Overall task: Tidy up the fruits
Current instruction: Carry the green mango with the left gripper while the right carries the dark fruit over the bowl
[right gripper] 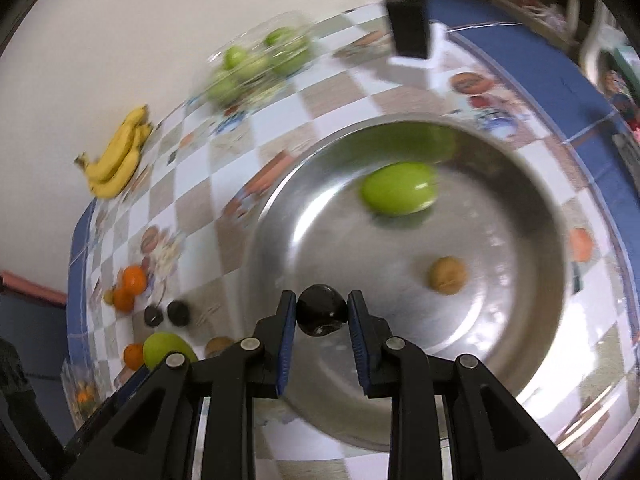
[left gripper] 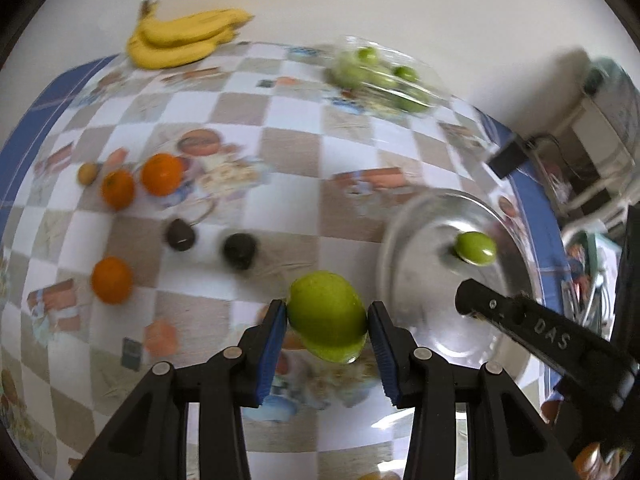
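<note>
In the left wrist view my left gripper is shut on a large green fruit, held above the checked tablecloth beside a round metal tray. The tray holds another green fruit. My right gripper is shut on a small dark fruit over the metal tray, where a green fruit and a small brown fruit lie. One of the right gripper's fingers shows over the tray in the left view.
On the cloth lie three oranges, two dark fruits, a small brownish fruit and bananas. A clear container of green fruits stands at the back. A black adapter sits at the far table edge.
</note>
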{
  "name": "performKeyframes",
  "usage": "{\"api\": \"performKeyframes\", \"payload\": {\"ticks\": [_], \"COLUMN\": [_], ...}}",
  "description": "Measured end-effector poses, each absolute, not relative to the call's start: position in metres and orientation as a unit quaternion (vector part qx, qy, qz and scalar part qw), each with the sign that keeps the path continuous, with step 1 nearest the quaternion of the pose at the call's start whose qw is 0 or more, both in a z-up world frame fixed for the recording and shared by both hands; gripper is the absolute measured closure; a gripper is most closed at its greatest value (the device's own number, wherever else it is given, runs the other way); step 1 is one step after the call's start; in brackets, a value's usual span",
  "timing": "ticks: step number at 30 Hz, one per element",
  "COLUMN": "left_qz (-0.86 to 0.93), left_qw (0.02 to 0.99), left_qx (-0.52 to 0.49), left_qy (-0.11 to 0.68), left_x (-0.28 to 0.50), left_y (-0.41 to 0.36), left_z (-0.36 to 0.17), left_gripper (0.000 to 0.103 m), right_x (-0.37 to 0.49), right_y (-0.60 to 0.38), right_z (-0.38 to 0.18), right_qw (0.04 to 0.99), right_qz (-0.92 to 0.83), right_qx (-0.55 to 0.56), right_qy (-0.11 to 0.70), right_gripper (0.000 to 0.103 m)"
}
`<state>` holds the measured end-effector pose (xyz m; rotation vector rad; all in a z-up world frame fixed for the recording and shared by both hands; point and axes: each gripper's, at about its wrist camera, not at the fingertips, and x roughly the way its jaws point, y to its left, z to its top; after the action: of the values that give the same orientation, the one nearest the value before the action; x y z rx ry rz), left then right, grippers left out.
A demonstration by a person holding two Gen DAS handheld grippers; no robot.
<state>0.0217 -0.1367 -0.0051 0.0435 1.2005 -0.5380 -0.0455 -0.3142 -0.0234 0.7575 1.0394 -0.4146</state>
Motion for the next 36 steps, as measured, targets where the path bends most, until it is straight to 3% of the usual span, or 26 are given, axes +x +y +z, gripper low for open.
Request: {"api": "performKeyframes", "payload": {"ticks": [17, 36], "left_qz": [-0.328, -0.317], "left_qw": [0.784, 0.781], "left_qx": [0.094, 0.11], "left_qy": [0.519, 0.526], "left_x": [-0.012, -0.005], "left_y": [-0.218, -0.237], "left_z": [-0.013, -0.039], "left_gripper": [0.058, 0.058], "right_x": [-0.079, -0.065], "right_y": [-0.38, -0.386], "right_z": [-0.03, -0.058], "right_qw": [0.77, 0.76], "right_qz": [-0.274, -0.286], "right_qx": [0.372, 0.365], "right_qy": [0.44, 0.456], "right_gripper": [0.075, 0.075]}}
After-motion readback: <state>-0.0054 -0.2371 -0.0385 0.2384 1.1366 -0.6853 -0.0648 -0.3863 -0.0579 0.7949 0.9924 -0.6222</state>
